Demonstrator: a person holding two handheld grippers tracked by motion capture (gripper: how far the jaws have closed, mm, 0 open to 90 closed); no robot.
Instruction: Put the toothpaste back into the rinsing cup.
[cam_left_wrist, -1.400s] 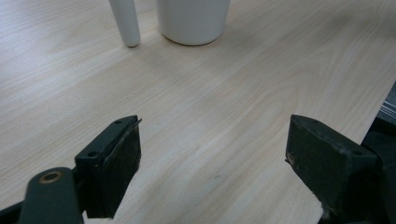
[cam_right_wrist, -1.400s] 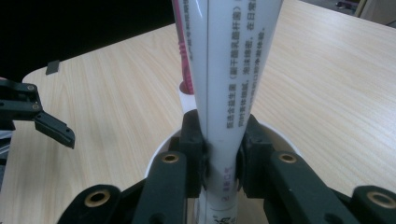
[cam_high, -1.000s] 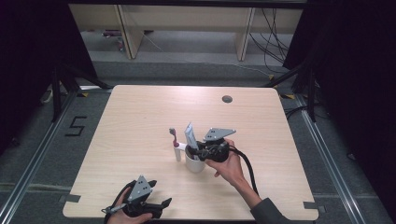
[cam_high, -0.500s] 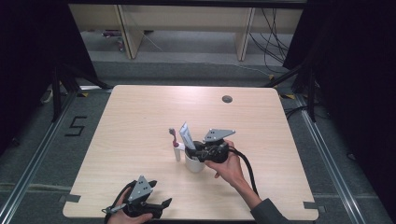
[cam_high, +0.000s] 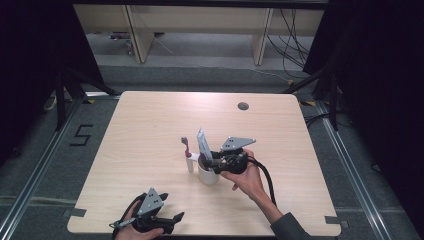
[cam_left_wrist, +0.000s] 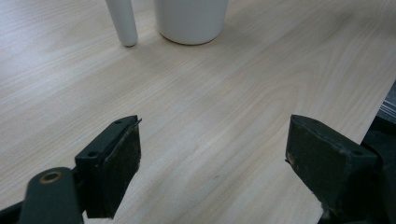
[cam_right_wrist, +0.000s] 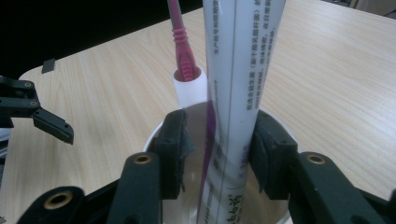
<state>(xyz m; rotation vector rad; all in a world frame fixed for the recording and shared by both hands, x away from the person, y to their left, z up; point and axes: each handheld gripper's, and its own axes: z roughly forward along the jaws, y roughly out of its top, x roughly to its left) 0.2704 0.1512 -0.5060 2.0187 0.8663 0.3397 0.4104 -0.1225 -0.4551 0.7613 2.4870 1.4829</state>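
Readable marks:
- Floor left of table (cam_high: 150, 130): taped numeral "5" (cam_high: 81, 135).
- Tube (cam_right_wrist: 238, 88), right gripper view: columns of small dark print running along its length, apparently Chinese characters, too small to transcribe; larger characters near the lower end, partly hidden.
- No other text is legible.

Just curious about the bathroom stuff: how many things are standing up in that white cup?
2: a toothpaste tube stands in the white cup, between the right gripper's jaws, and a pink toothbrush stands in its side holder. Anything deeper inside is hidden.
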